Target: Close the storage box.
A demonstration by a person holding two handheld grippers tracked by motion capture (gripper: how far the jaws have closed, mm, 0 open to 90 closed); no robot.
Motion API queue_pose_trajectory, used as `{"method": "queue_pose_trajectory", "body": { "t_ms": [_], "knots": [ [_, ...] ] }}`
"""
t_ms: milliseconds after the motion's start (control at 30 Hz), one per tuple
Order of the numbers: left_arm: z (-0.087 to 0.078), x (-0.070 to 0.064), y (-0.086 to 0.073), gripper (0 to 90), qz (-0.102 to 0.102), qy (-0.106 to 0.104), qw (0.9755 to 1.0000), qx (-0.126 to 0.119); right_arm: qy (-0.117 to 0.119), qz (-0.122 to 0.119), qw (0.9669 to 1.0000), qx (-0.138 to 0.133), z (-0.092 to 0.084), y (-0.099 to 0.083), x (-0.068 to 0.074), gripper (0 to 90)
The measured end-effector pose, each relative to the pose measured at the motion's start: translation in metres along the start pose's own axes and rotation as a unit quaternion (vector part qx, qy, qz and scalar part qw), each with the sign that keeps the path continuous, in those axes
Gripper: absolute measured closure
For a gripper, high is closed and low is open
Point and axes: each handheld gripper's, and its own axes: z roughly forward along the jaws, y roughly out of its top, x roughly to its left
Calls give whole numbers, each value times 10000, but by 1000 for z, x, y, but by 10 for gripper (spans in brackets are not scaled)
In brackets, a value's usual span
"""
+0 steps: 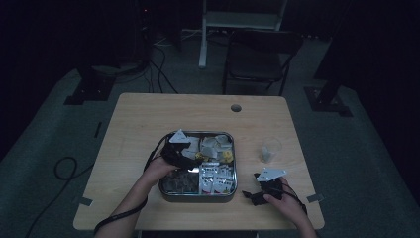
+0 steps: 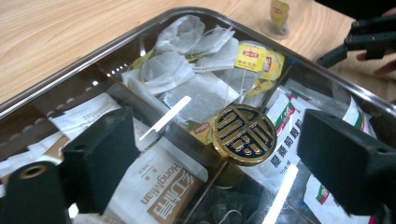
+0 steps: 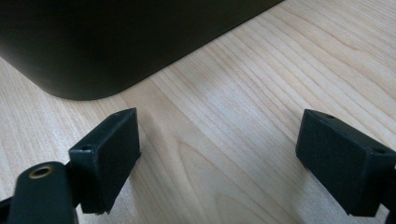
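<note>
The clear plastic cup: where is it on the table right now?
In the high view the cup stands on the table right of the metal tray, beyond the right gripper.

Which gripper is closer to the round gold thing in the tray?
The left gripper. Its open fingers hang right over the round gold thing in the metal tray. The right gripper rests on the table, outside the tray.
</note>
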Motion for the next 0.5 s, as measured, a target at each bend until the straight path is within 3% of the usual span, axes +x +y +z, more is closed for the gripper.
{"method": "queue_pose_trajectory", "body": {
  "t_ms": [100, 133, 500],
  "knots": [
    [-5, 0, 1, 88, -69, -27, 10000, -60, 0, 1, 10000, 0, 0, 0, 0, 133],
    [-9, 1, 1, 18, -161, -19, 9998, -122, 0, 1, 10000, 0, 0, 0, 0, 133],
    [-25, 5, -5, 19, -190, 389, 9985, -347, 1, 2, 10000, 0, 0, 0, 0, 133]
  ]
}}
